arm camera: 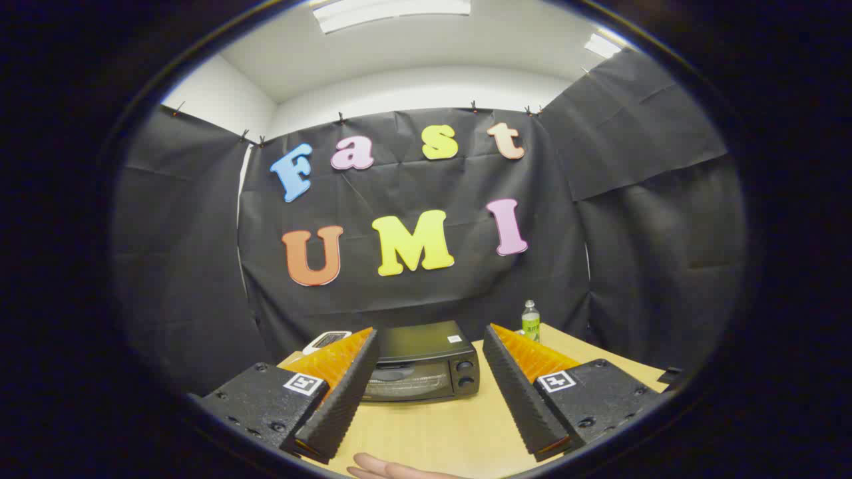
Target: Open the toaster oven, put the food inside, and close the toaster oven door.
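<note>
The gripper (426,392) fingers (346,392) stand spread wide, gripping nothing, above the light wooden counter (432,426); beyond them sits the closed black toaster oven (423,362).

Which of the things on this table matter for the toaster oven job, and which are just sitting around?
For the job:
- toaster oven, door shut, beyond the fingers
- hand-held gripper, open, holding nothing

Just lying about:
- small bottle behind the oven
- white device beside the oven
- a person's hand resting on the table
</note>
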Action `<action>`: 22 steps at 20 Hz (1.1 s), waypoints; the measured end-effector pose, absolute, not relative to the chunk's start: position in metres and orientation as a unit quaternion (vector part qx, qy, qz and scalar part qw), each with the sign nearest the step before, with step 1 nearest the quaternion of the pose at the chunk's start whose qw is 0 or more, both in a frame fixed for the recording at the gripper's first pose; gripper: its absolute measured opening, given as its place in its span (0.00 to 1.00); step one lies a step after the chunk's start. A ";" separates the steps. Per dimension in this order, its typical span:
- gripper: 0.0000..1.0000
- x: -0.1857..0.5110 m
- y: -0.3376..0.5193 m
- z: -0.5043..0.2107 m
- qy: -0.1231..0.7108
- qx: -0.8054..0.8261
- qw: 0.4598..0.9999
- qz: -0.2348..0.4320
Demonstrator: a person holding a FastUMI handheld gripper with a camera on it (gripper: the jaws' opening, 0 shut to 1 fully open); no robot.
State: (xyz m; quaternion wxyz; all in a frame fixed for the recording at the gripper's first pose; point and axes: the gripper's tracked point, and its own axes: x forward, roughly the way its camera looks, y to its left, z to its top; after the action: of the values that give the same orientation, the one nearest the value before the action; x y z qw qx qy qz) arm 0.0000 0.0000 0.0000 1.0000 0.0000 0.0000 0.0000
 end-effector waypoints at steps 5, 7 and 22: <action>1.00 0.007 0.005 -0.012 0.017 0.005 1.000 -0.003; 1.00 0.010 0.009 -0.016 0.017 0.001 1.000 -0.003; 1.00 0.119 0.038 -0.094 0.060 -0.032 0.998 0.013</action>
State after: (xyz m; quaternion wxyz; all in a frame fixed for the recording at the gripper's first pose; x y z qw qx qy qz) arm 0.1192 0.0377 -0.0941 0.9976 -0.0317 0.0598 0.0127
